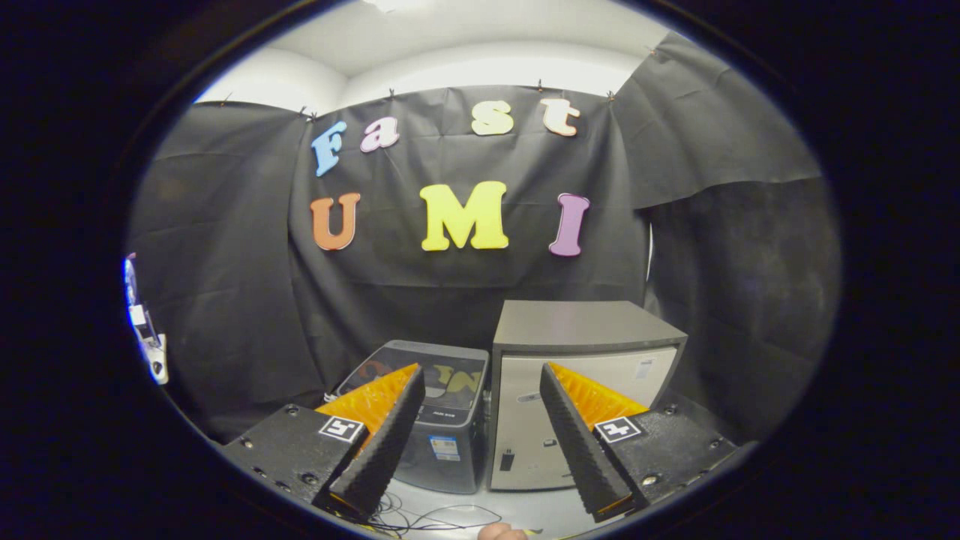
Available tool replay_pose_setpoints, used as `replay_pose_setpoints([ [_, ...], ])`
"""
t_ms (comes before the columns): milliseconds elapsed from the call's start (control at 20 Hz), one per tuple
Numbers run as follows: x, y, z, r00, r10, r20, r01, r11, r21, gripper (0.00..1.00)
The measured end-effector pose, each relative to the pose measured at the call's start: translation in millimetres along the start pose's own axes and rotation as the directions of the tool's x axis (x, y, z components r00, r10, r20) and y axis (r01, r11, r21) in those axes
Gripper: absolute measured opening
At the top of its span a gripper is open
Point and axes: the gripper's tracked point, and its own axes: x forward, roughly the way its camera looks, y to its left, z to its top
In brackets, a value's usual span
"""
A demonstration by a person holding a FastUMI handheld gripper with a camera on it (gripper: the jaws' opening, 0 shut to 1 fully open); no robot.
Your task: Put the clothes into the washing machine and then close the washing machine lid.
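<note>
Here the gripper [480, 375] hangs with its fingers spread wide and nothing between them. Beyond the gap stands the washing machine [431, 427], a small grey box with its dark glossy lid [420, 379] down, touching or nearly touching a taller silver cabinet [577, 390] on its right, both at the floor's [517, 510] back edge against the black wall; thin cables [420, 517] trail just ahead of the fingers.

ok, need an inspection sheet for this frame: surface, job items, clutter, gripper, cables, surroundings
Surface: pale floor, bare patch between the fingers.
Job's things: small top-loading washing machine, lid down; clothes, nothing seen.
Clutter: grey cabinet right beside the washer.
Gripper: gripper open, fingers spread, holding nothing, short of both appliances.
Cables: thin wires loose on the floor ahead of the washer.
Surroundings: black cloth wall behind; white device at its far left.
</note>
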Motion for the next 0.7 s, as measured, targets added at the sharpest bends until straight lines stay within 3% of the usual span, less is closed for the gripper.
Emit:
replay_pose_setpoints([
  [700, 5.2, 6.7, 5.0, 1.000, 0.008, 0.010, -0.008, 1.000, -0.015, 0.97],
])
